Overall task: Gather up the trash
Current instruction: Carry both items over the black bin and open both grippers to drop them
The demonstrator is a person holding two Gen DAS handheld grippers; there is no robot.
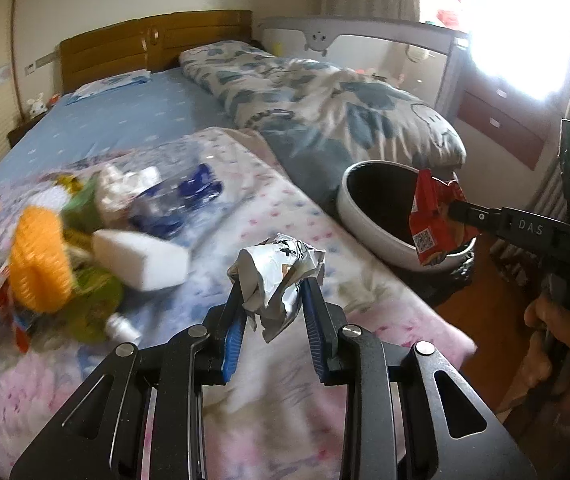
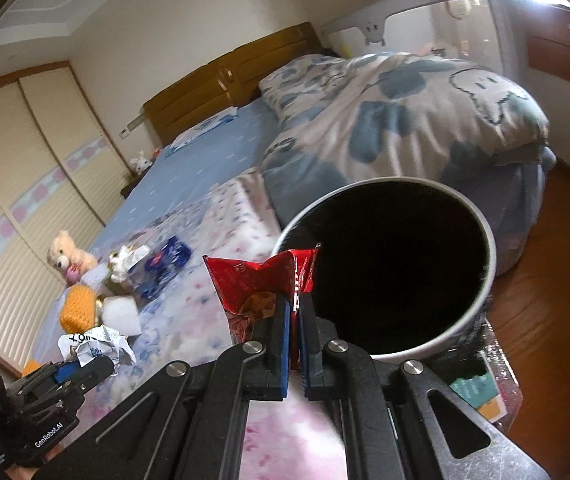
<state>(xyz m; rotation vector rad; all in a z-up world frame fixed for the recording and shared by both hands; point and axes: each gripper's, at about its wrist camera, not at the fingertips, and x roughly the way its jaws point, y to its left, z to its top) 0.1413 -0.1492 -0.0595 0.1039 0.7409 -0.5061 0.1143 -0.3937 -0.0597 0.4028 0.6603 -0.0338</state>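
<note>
Left gripper [image 1: 275, 280] has its jaws part open, clamped on a crumpled silver foil wrapper [image 1: 279, 276], held above the pink flowered bedspread [image 1: 245, 216] at lower centre of the left wrist view. Right gripper [image 2: 293, 300] has its jaws closed nearly flat on a flat red snack packet [image 2: 261, 276]; in the right wrist view the packet sits centre frame, level with the near rim of the round white bin with a dark inside [image 2: 489, 248], not clearly over the mouth yet.

Risks, judged:
- Red packet let go too soon: it looks to be at the rim, so it could catch the edge and fall on the wooden floor [image 2: 545, 288] or back on the bed.
- Foil wrapper is light and pinched only at its sides, so it may slip out on the way to the bin.
- Both grippers head for one bin mouth, so they could bump each other.
- Bin stands just beside the bed edge, so a knock could tip it.

Counts:
- grippers: two, each holding one piece
- bins: one
- trash in hand: two
- remaining pile [image 1: 97, 224] at left of the left wrist view: blurred. I make out one orange ribbed item, one white block, one blue and clear wrapper, one green packet; exact total unclear.
- plush bear [image 2: 67, 256]: one
</note>
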